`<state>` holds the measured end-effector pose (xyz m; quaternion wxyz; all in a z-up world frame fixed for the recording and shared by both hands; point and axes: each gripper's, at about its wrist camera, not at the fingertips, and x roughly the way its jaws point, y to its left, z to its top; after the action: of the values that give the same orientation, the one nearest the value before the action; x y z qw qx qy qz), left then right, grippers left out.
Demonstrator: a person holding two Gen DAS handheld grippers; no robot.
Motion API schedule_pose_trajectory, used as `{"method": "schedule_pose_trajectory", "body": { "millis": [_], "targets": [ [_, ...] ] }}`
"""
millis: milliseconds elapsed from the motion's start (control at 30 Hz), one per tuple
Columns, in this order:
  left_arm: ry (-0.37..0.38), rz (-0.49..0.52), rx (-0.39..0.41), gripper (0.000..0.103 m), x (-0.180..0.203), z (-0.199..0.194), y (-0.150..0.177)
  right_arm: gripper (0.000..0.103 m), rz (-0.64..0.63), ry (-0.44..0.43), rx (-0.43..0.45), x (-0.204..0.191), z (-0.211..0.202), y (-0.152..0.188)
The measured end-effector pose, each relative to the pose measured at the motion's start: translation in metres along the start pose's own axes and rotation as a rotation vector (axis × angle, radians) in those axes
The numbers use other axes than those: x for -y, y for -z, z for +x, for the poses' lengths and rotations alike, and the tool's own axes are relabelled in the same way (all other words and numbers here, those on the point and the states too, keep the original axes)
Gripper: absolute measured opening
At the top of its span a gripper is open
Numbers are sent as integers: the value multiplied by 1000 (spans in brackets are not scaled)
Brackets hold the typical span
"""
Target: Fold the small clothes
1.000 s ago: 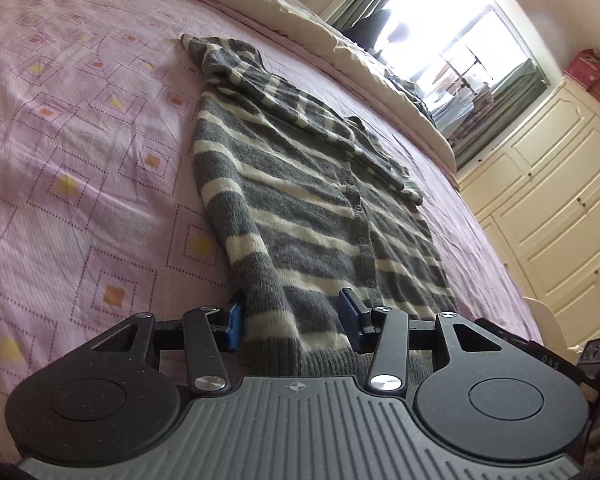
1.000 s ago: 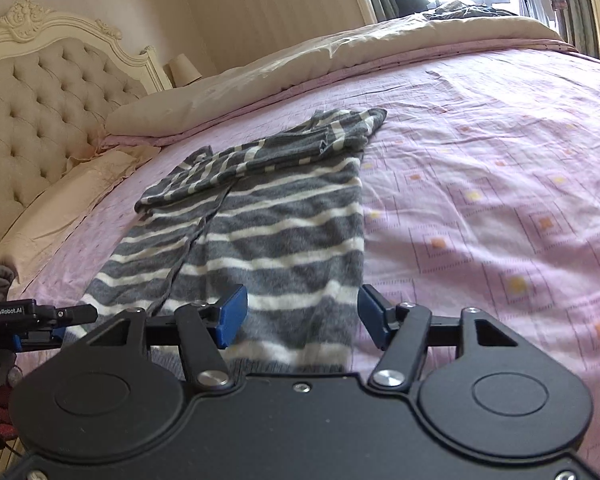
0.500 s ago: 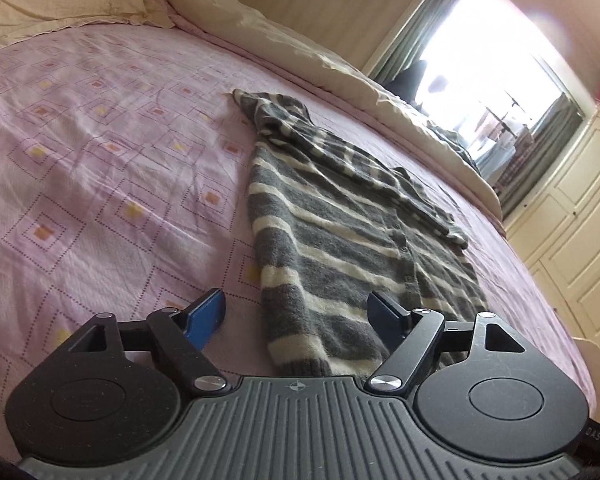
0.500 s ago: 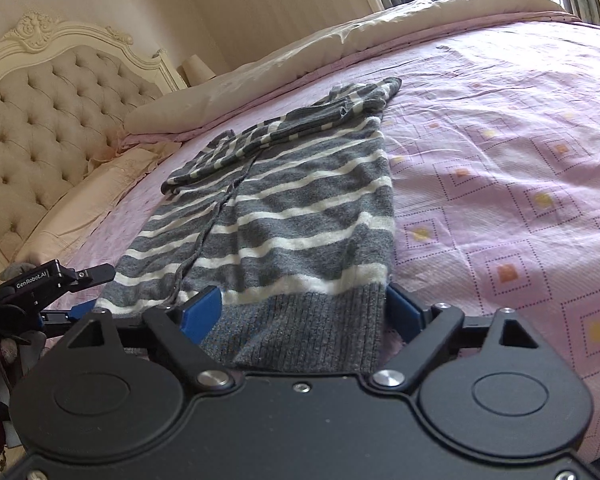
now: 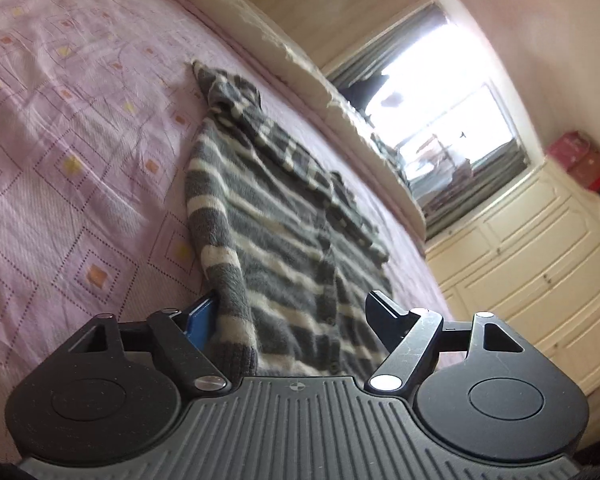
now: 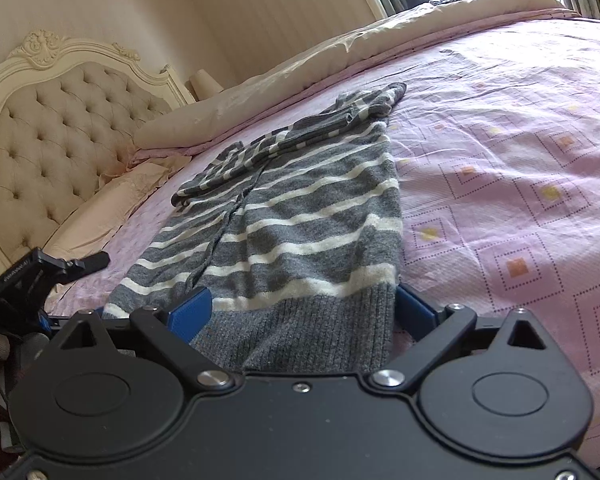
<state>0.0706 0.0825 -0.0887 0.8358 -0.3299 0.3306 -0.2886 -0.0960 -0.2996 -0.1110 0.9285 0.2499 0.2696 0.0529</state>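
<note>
A wide bed covered by a pink cotton sheet (image 6: 520, 184) printed with dotted diamonds and small orange and yellow squares fills most of both views. Along its far edge lies a long cream quilt (image 6: 340, 64), rolled and slightly rumpled. At the head of the bed stands a cream button-tufted headboard (image 6: 56, 128) with a carved white frame, and a pale frilled pillow (image 6: 112, 208) rests against it. Beyond the bed, a bright window (image 5: 444, 128) with grey curtains lets in strong daylight. Beside the window stands a cream panelled wardrobe (image 5: 540, 264), with red boxes (image 5: 580, 160) on top.
</note>
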Motion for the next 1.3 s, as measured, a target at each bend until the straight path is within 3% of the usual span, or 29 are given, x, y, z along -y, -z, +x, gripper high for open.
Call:
{"method": "schedule_pose_trajectory", "body": {
  "millis": [133, 233, 300, 433, 500, 600, 700, 833, 867, 900, 933, 967, 1133, 1300],
  "targets": [
    [3, 13, 157, 75, 6, -36, -6, 98, 6, -2, -1, 1, 0, 0],
    [-46, 27, 215, 76, 4, -55, -12, 98, 1, 0, -4, 0, 0, 0],
    [-154, 80, 181, 76, 5, -53, -17, 98, -5, 2, -6, -1, 0, 0],
    [-239, 162, 61, 73, 1, -37, -11, 98, 2, -3, -12, 0, 1, -2],
    [-243, 172, 17, 66, -1, -30, -6, 98, 13, -8, -15, 1, 1, -3],
    [-193, 150, -37, 66, -4, -21, 1, 98, 19, -7, -18, 2, 1, -3],
    [-189, 157, -65, 67, -3, -8, 3, 95, 12, -2, -26, 0, 2, -5],
    [-199, 167, -82, 66, 1, 5, -3, 71, 25, -11, -46, -1, 6, -7],
    [-206, 173, -90, 59, 4, 7, -4, 61, 23, -4, -50, -1, 7, -7],
    [-213, 192, -105, 23, 6, 10, -4, 54, 22, 4, -56, -1, 9, -8],
    [-227, 207, -122, 4, 7, 12, -3, 24, 24, 20, -64, -1, 10, -8],
    [-242, 211, -131, 6, 7, 13, -2, 17, 26, 29, -79, -1, 12, -8],
    [-320, 217, -26, 5, 0, -15, -6, 14, -71, 162, -56, -5, -5, -10],
    [-321, 195, -63, 6, -12, -17, -1, 13, -6, 134, -76, 12, -6, -9]
  ]
}}
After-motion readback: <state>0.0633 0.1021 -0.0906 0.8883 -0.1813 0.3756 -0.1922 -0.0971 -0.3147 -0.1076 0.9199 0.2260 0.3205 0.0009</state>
